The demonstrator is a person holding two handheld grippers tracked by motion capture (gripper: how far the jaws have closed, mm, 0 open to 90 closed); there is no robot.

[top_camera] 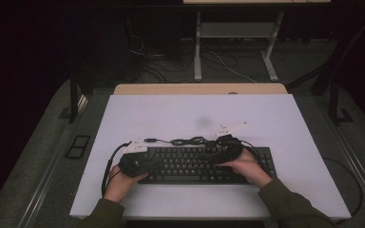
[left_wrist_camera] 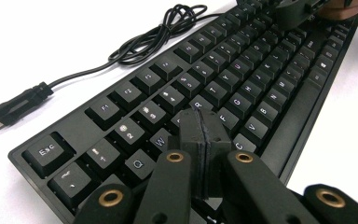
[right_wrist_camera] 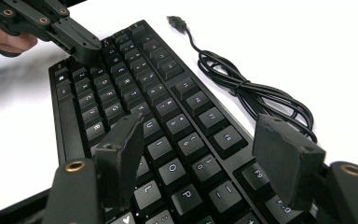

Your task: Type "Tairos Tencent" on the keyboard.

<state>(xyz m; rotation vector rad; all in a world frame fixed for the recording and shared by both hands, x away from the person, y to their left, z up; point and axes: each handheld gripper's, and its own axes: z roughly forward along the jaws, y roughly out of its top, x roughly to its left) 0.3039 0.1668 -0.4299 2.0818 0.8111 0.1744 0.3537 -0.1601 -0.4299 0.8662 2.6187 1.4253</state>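
Note:
A black keyboard (top_camera: 190,167) lies near the front of the white tabletop (top_camera: 199,114). Its black cable (top_camera: 190,140) is coiled just behind it, and the USB plug (left_wrist_camera: 9,112) lies loose on the table. My left gripper (top_camera: 145,163) hovers over the left end of the keyboard (left_wrist_camera: 242,70). Its jaws are shut with nothing between them, their tips (left_wrist_camera: 204,128) just above the letter keys. My right gripper (right_wrist_camera: 203,140) stands open over the right half of the keyboard (right_wrist_camera: 135,84), nothing between its pads. Farther off there, the left gripper (right_wrist_camera: 81,46) points down at the keys.
The white surface stretches bare behind and beside the keyboard. A wooden desk edge (top_camera: 199,89) runs along the back. Beyond it stand another table's legs (top_camera: 197,47), with cables on the dark floor (top_camera: 228,66).

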